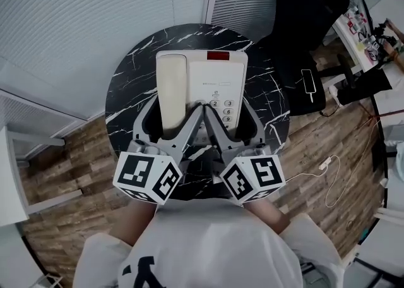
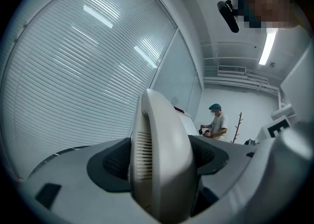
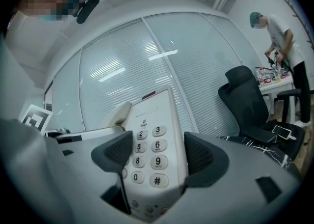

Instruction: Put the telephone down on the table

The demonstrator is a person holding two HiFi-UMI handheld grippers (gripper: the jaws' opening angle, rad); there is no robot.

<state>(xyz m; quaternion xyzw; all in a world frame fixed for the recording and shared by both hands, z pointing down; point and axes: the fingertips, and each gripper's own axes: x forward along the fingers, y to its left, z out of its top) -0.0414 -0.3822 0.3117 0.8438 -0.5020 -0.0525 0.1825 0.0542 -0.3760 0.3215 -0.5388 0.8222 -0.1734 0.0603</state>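
Left gripper fingers clamp the cream plastic handset; right gripper fingers clamp the cream push-button telephone across its keypad. Unit is over the round black marble-veined worktop; contact unconfirmed. Advise lowering level, both sides together, releasing once seated.

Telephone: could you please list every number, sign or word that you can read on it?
"2", "3", "5", "6", "8", "9", "0", "#": keys of the telephone, right gripper view.
Small print above the keys: too small to read.
Left key column: hidden behind a jaw.
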